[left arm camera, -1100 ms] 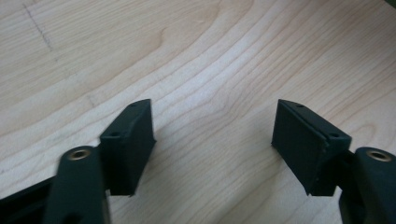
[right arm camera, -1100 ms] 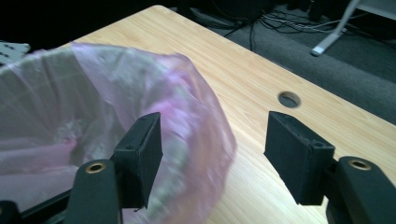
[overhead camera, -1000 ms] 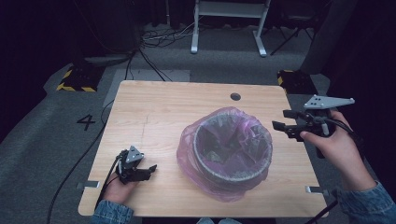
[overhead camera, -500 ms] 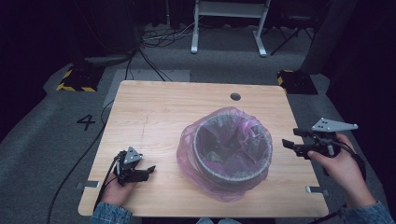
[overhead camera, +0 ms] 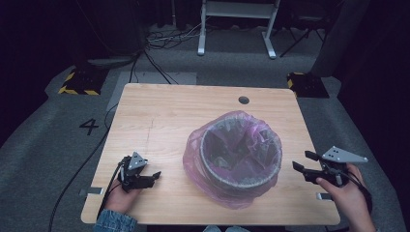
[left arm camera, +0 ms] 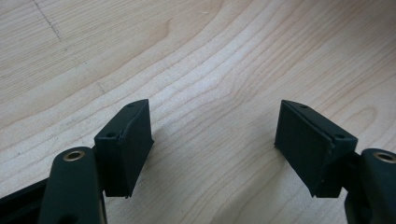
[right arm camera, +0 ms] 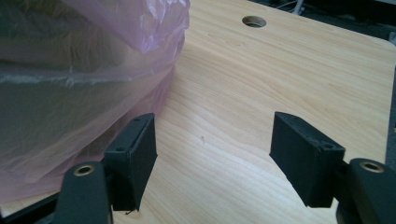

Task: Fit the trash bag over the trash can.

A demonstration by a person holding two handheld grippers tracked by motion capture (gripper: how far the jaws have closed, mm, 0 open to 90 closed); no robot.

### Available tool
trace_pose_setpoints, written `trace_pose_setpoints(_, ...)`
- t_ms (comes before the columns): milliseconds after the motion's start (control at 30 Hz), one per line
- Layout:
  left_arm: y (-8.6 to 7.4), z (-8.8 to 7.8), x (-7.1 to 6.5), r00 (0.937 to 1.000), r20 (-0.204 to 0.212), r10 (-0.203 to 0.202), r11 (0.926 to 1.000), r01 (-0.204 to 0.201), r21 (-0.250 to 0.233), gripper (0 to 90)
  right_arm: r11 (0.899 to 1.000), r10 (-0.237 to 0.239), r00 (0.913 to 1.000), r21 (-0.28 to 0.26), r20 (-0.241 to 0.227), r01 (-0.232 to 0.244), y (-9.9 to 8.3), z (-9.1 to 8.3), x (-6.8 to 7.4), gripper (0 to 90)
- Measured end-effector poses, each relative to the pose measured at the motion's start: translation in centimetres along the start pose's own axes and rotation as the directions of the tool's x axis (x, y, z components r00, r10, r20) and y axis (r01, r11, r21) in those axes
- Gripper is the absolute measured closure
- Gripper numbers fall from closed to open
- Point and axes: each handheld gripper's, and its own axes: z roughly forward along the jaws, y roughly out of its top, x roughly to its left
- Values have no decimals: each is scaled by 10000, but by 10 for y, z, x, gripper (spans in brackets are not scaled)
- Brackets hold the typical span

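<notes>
The right gripper [overhead camera: 300, 166] has its jaws wide apart, just opened further, with nothing between them, just beside the bin [overhead camera: 241, 158] lined with a purple bag [right arm camera: 70, 93]. The left gripper [overhead camera: 155, 176] is released too, low over the bare table [overhead camera: 183, 111], apart from the bin at the table's middle.
</notes>
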Motion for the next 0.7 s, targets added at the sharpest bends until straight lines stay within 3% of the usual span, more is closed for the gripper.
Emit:
trace_pose_setpoints(167, 0, 0, 0, 10000, -5, -8, 10000, 8, -1, 271, 9994, 312, 9995, -136, 90, -311, -23, 6, 5, 316)
trace_pose_setpoints(400, 0, 0, 0, 10000, -6, -6, 10000, 6, -1, 270, 9962, 658, 9961, 525, 591, -690, -49, 23, 0, 316)
trace_pose_setpoints(700, 0, 0, 0, 10000, -7, -38, 10000, 38, 27, 267, 9875, 924, 9904, 1183, 1024, -1044, -62, 49, -6, 317)
